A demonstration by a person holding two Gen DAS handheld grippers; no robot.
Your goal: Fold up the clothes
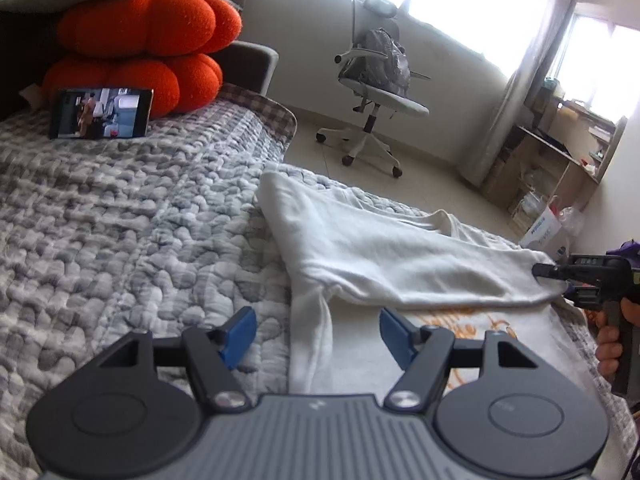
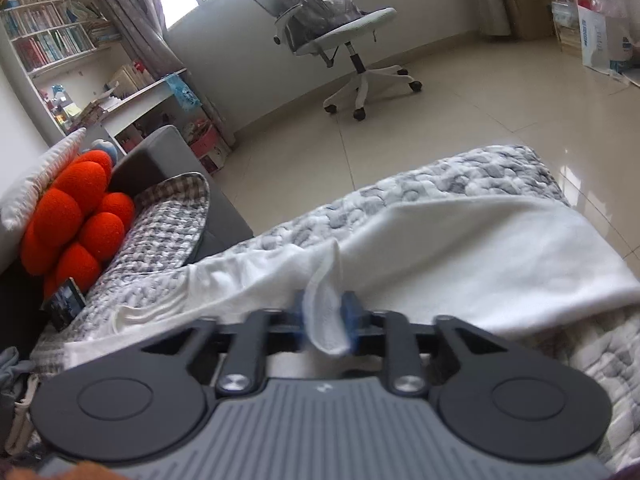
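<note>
- The white garment (image 1: 400, 256) lies on the bed (image 1: 140, 220), along its edge nearest the floor.
- Done: one half is folded over the other; a printed orange motif (image 1: 472, 320) shows on the lower layer.
- The left gripper (image 1: 318, 330) hovers at the near-left fold, jaws released and empty.
- The right gripper (image 2: 326, 310) has a corner of the cloth between its blurred pads; a firm clamp cannot be told.
- Left, by judgement: set the corner down, smooth, fold further.

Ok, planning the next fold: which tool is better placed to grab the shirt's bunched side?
Left, probably: the left tool hangs open over that side of the shirt; the right tool is across it, cloth between its pads.
</note>
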